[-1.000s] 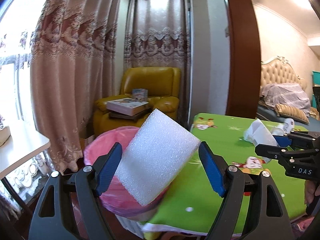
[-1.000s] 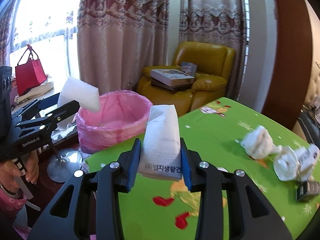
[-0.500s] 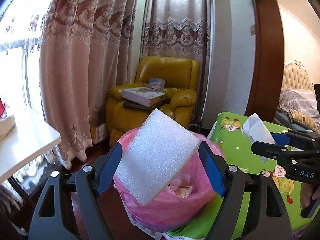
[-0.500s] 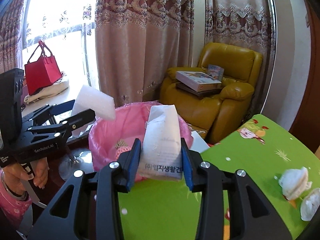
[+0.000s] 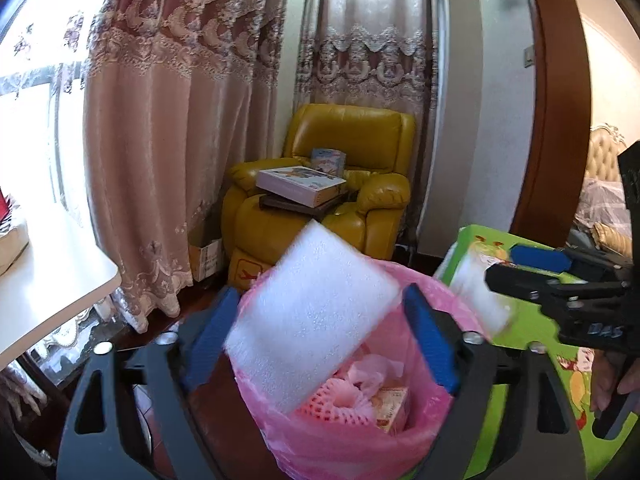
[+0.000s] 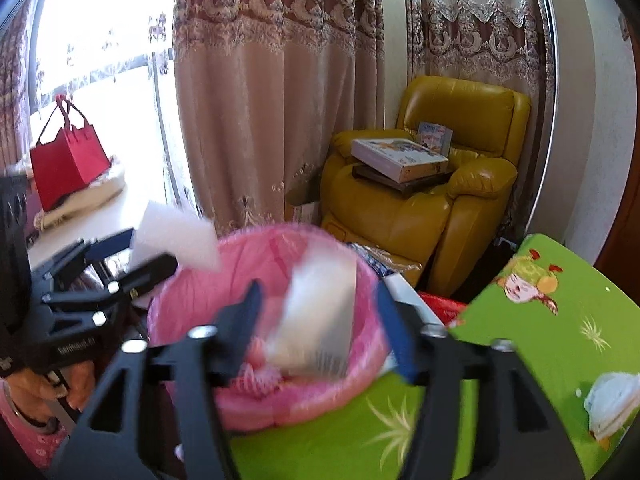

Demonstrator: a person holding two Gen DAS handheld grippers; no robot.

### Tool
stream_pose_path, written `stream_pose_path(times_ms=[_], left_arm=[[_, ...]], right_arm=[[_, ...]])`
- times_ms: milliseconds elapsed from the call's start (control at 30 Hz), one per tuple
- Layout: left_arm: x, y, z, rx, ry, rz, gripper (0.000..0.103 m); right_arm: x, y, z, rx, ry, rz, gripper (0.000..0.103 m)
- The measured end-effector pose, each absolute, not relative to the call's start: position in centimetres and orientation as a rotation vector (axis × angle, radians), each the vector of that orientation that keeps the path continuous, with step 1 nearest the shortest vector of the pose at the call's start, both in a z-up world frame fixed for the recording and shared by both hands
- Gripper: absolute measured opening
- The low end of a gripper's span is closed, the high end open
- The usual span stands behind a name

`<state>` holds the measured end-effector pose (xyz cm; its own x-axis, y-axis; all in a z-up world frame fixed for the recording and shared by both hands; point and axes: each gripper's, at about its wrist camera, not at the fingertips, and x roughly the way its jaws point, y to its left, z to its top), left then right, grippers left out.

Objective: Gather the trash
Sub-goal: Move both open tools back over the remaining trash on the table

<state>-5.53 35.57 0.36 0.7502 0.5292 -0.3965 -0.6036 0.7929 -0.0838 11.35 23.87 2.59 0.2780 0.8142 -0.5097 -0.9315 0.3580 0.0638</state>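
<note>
A home's living room is showing here: a yellow leather armchair (image 5: 340, 184) is sitting at twelve o'clock, lace-trimmed curtains (image 5: 172, 132) are hanging at ten, and a tufted headboard (image 5: 604, 152) is peeking through the doorway at three o'clock.

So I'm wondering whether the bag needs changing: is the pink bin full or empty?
Neither: partly filled. The pink bin holds pink foam netting and a small carton low inside, well below the rim.
</note>
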Motion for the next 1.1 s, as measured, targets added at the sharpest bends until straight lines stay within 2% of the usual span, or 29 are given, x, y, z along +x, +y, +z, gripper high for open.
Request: stream_pose_path(times_ms=[33,367,467,1100], left_arm=[[-5.6,35.7,0.4,-0.218,0.358,0.634,0.087],[-7.1,33.1,1.1,-0.188,0.341,0.661,0.091],[-6.5,31.2,1.2,-0.216,0.342,0.595,0.091],[10.1,10.3,-1.5,-0.144,0.524,0.136,0.091]], right_arm=[[11.7,23.8,3.0,-0.25,0.508,1.191,0.068],[12.1,15.4,5.5,-0.21,0.436,1.123,0.068],[12.2,11.5,4.8,-0.21,0.437,1.069,0.071],[19.6,-16.7,-0.9,-0.103,0.539,0.503,0.074]])
